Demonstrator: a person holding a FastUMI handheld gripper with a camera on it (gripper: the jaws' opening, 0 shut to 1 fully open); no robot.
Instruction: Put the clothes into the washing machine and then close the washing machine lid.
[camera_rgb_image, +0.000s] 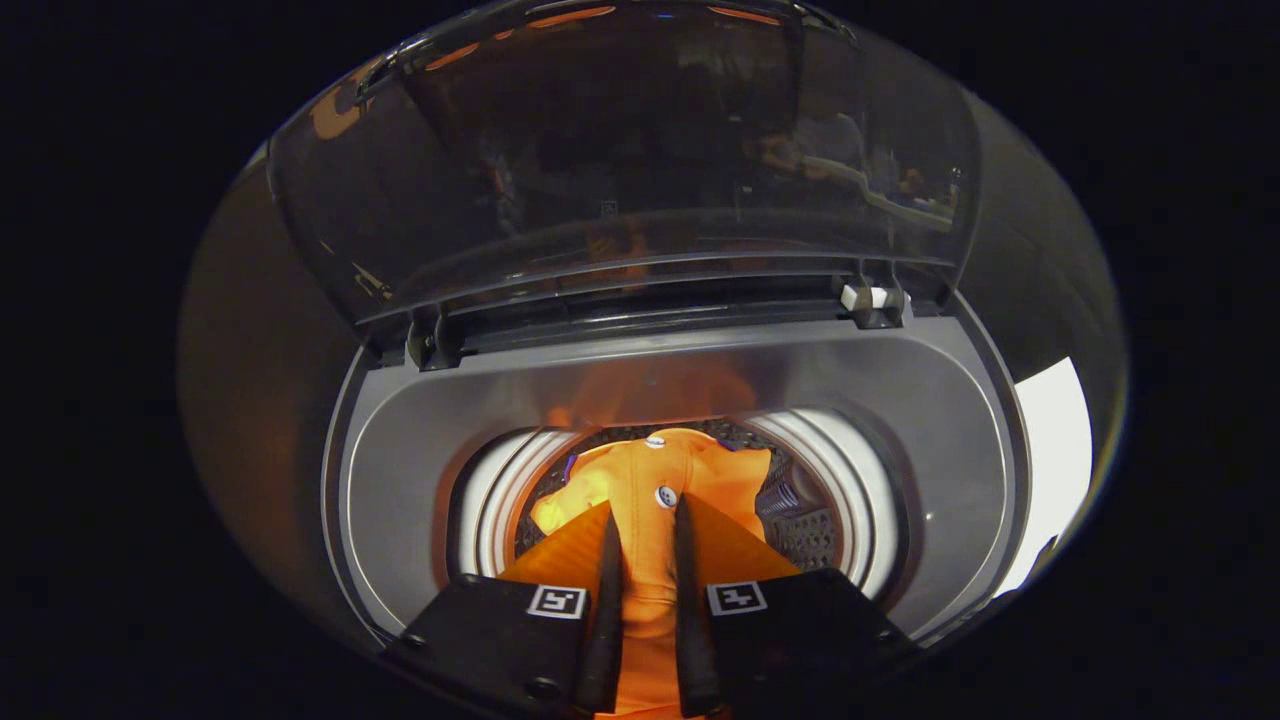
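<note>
the gripper has its fingers pinching one orange buttoned cloth garment, whose long axis runs straight ahead along the fingers into the round perforated drum of the grey top-loading washing machine. beyond stands the single clear smoky lid, raised upright.

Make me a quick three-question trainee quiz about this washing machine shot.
1. True or false: the washing machine lid is closed.
2. What does the gripper pinch? A) orange garment B) towel C) sock
3. Fill in: the orange garment hangs over the ____.

Key: 1 false, it stands raised. 2 A, both fingers press on it. 3 drum.
</note>
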